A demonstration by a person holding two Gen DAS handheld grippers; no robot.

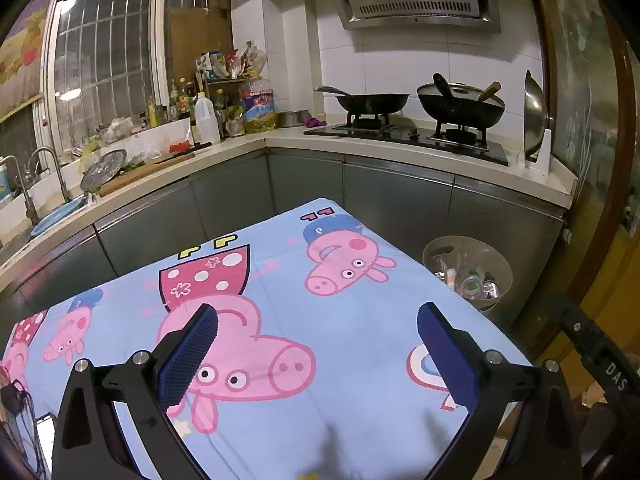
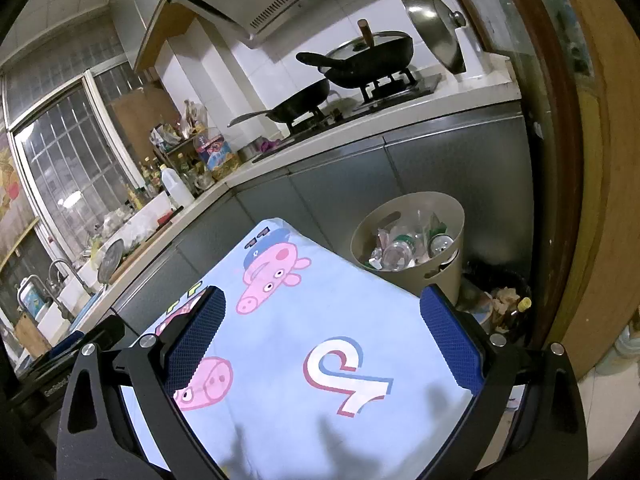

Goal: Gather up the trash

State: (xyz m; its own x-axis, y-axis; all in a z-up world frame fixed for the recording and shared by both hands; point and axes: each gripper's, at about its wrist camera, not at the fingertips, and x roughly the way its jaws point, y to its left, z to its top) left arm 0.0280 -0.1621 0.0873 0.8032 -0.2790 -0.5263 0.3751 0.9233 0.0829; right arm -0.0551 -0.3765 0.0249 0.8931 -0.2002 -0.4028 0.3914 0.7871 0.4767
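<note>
Blue cartoon-pig cloth covers the tabletop, bare of any visible trash; the task's things, crushed bottles and wrappers, lie already in the beige bin on the floor just beside the tabletop's far right corner. Left tool and right tool: each hovers above the cloth, pads apart, holding nothing; judged step is a last scan for strays, best done sweeping both views along the cloth edges. Surroundings: grey cabinets, stove with two woks, cluttered counter, second dark bin crowding the beige one.
</note>
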